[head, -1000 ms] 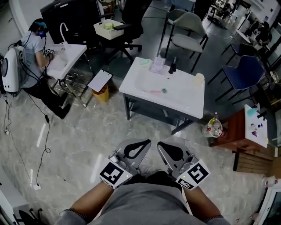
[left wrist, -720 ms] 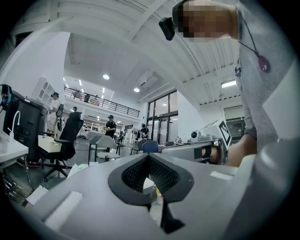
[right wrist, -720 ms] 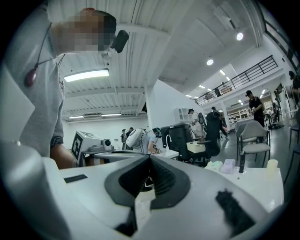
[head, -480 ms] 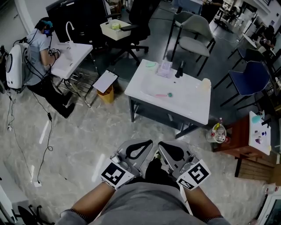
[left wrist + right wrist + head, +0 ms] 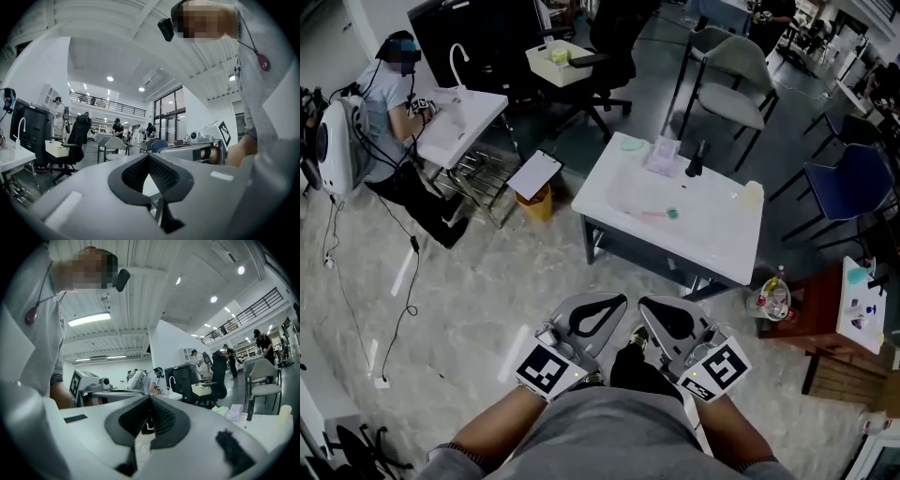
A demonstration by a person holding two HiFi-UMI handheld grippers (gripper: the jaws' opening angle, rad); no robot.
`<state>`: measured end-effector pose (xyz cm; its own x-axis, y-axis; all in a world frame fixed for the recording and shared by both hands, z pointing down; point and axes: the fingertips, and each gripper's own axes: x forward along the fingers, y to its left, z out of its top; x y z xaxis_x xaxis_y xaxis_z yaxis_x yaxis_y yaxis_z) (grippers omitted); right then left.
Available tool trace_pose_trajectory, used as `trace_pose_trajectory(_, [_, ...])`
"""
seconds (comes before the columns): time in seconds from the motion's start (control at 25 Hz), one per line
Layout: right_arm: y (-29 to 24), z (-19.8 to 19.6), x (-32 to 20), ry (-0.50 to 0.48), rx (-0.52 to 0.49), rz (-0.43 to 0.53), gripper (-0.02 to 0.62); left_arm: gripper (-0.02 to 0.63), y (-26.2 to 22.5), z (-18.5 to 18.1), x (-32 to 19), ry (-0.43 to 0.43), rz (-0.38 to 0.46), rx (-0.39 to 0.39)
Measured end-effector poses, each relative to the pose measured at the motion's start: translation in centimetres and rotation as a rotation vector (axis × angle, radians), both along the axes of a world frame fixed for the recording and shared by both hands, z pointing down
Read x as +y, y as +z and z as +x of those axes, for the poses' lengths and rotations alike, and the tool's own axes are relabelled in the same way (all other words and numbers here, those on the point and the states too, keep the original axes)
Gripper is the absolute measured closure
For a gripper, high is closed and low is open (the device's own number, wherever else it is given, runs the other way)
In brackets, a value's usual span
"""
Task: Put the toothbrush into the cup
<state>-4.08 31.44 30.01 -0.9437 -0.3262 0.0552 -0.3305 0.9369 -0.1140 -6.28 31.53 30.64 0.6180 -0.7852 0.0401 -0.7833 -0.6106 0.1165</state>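
- Near left: left gripper [image 5: 602, 307] held close to the body above the floor, jaws pressed together at the tips, nothing between them.
- Farther off, across open floor: white table [image 5: 614, 192], well apart from both tools.
- Around the middle of that table: a thin pink item with a teal end, probably the toothbrush [image 5: 649, 215], though too small to tell for sure. Lies flat, touched by nothing.
- Near right: right gripper [image 5: 662, 311], just beside the other, likewise closed tip to tip and empty.
- At the table's far right corner: pale cup [image 5: 754, 193], upright, apart from the toothbrush.
- Step in hand, judging by this: approach only, with no reach or grasp begun.
- Next move calls for closing on the table and spreading one pair of jaws. Then lowering them across the handle, pinching, lifting, carrying right to the cup's mouth and releasing there.
- Worth minding: a thin handle flat on a smooth top, likely to slide away from a shallow pinch.
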Motion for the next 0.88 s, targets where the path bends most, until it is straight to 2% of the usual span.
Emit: trace_pose_trajectory(0.88, [0.0,4.3,-14.0,-0.093,0.001,0.006,0.581,0.597,0.0,4.1,-13.5,-0.078,-0.02,-0.04])
